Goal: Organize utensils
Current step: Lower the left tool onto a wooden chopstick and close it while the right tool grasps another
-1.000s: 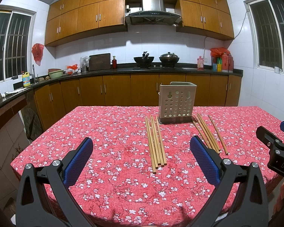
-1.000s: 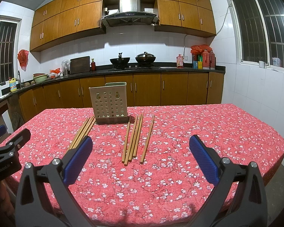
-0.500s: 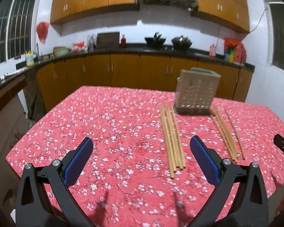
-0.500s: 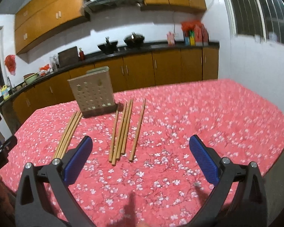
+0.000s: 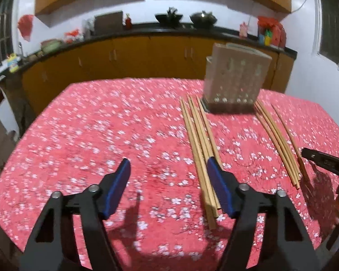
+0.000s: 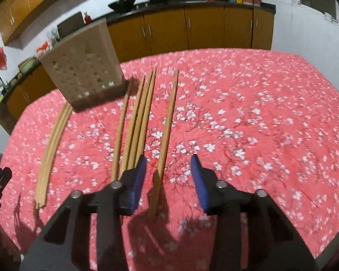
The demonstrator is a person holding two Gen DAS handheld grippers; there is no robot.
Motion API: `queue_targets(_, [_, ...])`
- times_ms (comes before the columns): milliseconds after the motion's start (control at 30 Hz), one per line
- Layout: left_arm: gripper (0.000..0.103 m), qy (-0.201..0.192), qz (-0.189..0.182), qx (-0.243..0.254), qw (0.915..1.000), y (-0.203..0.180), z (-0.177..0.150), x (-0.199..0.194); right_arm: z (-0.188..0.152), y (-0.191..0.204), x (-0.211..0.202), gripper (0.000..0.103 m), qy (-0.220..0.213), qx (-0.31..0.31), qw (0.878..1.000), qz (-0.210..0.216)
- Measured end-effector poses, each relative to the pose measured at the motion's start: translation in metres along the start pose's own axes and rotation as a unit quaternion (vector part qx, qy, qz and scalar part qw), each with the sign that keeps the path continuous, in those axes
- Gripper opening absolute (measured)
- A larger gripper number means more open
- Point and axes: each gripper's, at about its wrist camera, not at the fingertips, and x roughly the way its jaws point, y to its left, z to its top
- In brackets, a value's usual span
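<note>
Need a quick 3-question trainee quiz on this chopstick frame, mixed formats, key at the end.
1. True or false: the perforated holder already has chopsticks standing in it.
2. Multiple choice: the single chopstick lying apart from the others sits where relative to the right gripper? A) between its open fingers B) clamped and lifted C) far to its left
3. Fill in: the left gripper is open, and its right finger overlaps the near end of the chopstick bundle that lies on the ___ tablecloth.

Key: 1 false (none visible above its rim); 2 A; 3 red floral
</note>
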Motion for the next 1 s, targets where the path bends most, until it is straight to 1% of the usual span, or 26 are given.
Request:
queue_targets(33, [0.059,0.011,-0.010,-0.003,0.9999,0.000,0.000,0.006,0.002,-0.002,0.004,0.028,0.007,0.001,1.000,0.001])
queue_targets(67, [0.057,0.019,-0.016,-0.005,0.9997,0.000,0.001,0.010,0.001,-0.002,0.005,0.026,0.003,-0.001,1.000,0.000])
queue_targets(100, [0.051,0.029,-0.023,-0.007,0.9993,0.000,0.001,0.015,0.001,0.000,0.006,0.020,0.001,-0.010,1.000,-0.008])
queue_targets(133, [0.046,0.035,-0.027,-0.008,0.9990,-0.002,0.002,0.019,0.001,0.001,0.007,0.019,-0.002,-0.015,1.000,-0.011])
queue_targets(167, [0.044,0.043,-0.034,-0.009,0.9985,-0.002,0.002,0.023,0.002,0.001,0.009,0.014,-0.002,-0.017,1.000,-0.015])
queue_targets(233, [0.038,0.053,-0.043,-0.009,0.9976,-0.005,0.002,0.031,0.002,-0.003,0.009,0.010,-0.002,-0.013,1.000,-0.013])
queue_targets(367, [0.035,0.070,-0.063,-0.009,0.9956,-0.009,0.002,0.038,0.002,-0.005,0.009,0.009,-0.002,-0.008,1.000,-0.009])
queue_targets(400, [0.032,0.074,-0.064,-0.008,0.9952,-0.010,0.002,0.040,0.001,-0.005,0.007,0.009,-0.003,-0.010,1.000,-0.011])
queue_targets(433, [0.030,0.077,-0.064,-0.006,0.9950,-0.011,0.002,0.042,0.002,-0.004,0.008,0.009,-0.004,-0.012,1.000,-0.013])
queue_targets(533, [0.027,0.090,-0.058,-0.001,0.9942,-0.013,0.001,0.049,0.002,-0.005,0.007,0.009,-0.006,-0.015,1.000,-0.017])
queue_targets(767, [0.027,0.093,-0.060,0.002,0.9938,-0.012,0.002,0.053,0.001,-0.002,0.007,0.010,-0.006,-0.017,1.000,-0.020])
queue_targets(867, [0.023,0.098,-0.060,0.009,0.9933,-0.017,0.002,0.058,-0.001,0.003,0.008,0.011,-0.009,-0.023,0.999,-0.023])
queue_targets(933, [0.019,0.101,-0.055,0.011,0.9933,-0.021,0.003,0.064,-0.001,0.003,0.008,0.011,-0.010,-0.024,0.999,-0.023])
queue_targets(1000, [0.018,0.100,-0.050,0.017,0.9935,-0.023,0.003,0.065,-0.001,0.002,0.008,0.011,-0.010,-0.024,0.999,-0.022])
